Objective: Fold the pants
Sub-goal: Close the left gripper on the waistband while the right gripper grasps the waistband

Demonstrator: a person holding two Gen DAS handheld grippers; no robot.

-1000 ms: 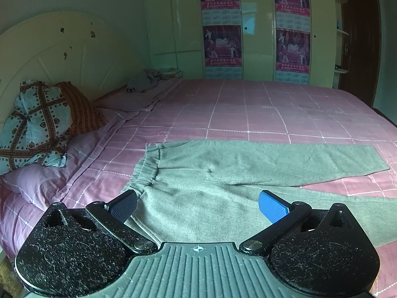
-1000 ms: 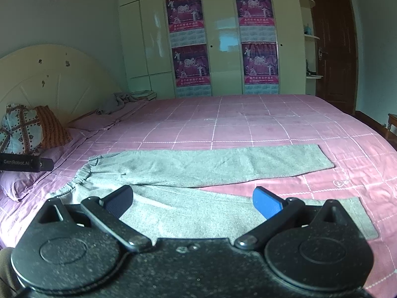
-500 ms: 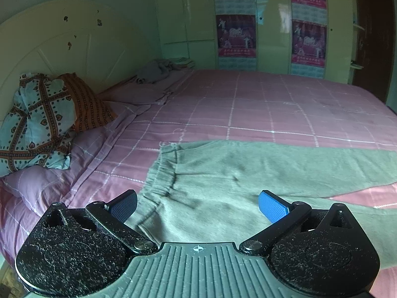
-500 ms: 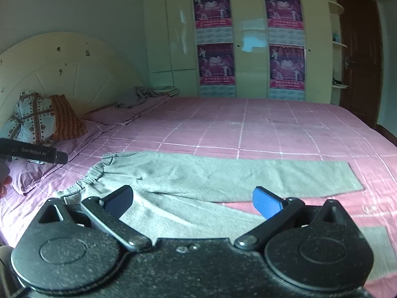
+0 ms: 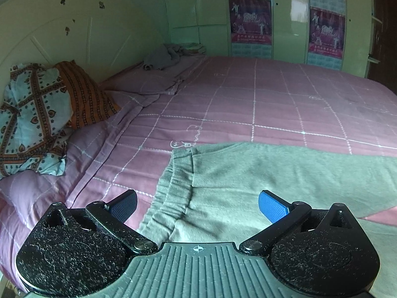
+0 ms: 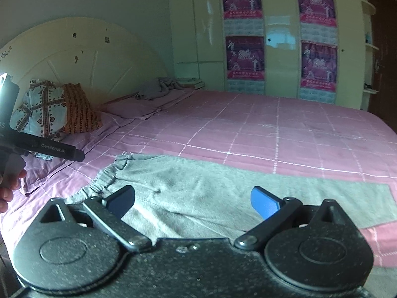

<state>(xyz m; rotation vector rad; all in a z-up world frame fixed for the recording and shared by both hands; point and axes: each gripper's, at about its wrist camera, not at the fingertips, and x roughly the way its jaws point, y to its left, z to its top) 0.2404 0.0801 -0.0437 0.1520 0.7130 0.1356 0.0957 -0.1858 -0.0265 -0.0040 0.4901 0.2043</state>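
The grey pants (image 5: pixel 260 181) lie flat just ahead of both tongs – left gripper (image 5: pixel 197 206) over the waistband, right gripper (image 6: pixel 193 200) over the seat – each spread wide, empty, seemingly poised to pinch

One pair of grey-green knit pants (image 5: pixel 273 173) is lying on one pink checked bedspread (image 5: pixel 260 104). Two patterned pillows, one pale blue (image 5: pixel 32 124) and one orange striped (image 5: pixel 86 94), are leaning at the headboard. Four magenta posters (image 6: pixel 244 57) are showing on the wardrobe in the right wrist view.

A home bedroom: pink-quilted bed (image 5: pixel 260 104), curved headboard (image 5: pixel 74 37), pillows (image 5: pixel 37 114), postered wardrobe (image 6: pixel 280 37).
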